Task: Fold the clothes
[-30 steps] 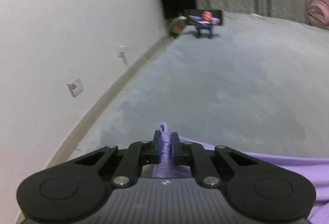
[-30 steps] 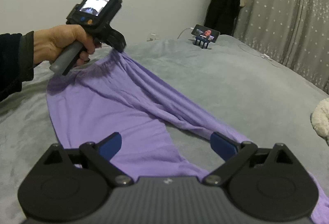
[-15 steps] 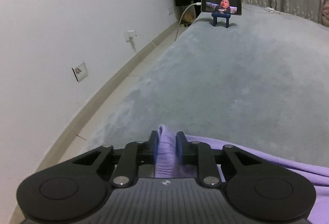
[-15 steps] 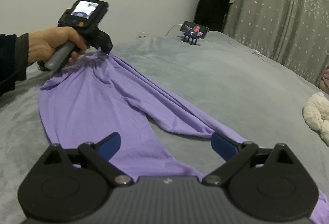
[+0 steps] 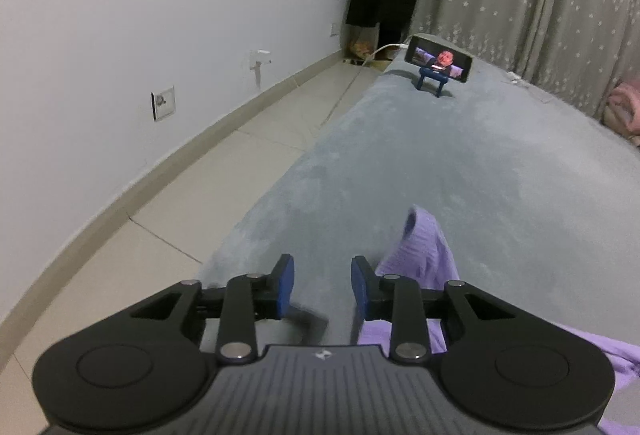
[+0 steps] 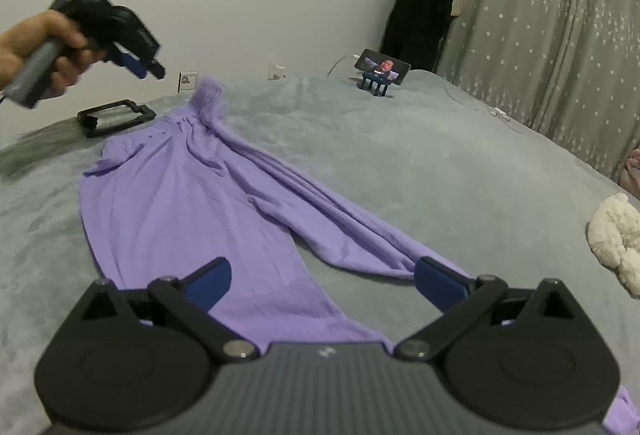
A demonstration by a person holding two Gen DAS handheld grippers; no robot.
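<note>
Purple trousers (image 6: pixel 180 203) lie spread on the grey bed (image 6: pixel 400 163), waist at the far end, legs running toward me. In the left wrist view a bunched corner of the trousers (image 5: pixel 424 247) stands just right of my left gripper (image 5: pixel 323 267). Its jaws are opening with nothing between them, only bedcover below. The right wrist view shows a hand holding that left gripper (image 6: pixel 148 69) in the air, up and left of the raised waist corner. My right gripper (image 6: pixel 322 269) is open wide, low over the trouser legs and not gripping them.
A phone on a blue stand (image 6: pixel 382 69) plays video at the bed's far end. A black frame-like object (image 6: pixel 116 115) lies near the waist. A white fluffy thing (image 6: pixel 616 235) sits at the right. Tiled floor (image 5: pixel 200 175) and a wall run along the bed's edge.
My left gripper let go of the purple cloth it was pinching, opened, and drew away up and to the left. The cloth's corner stays bunched on the bed. The right gripper kept still.
</note>
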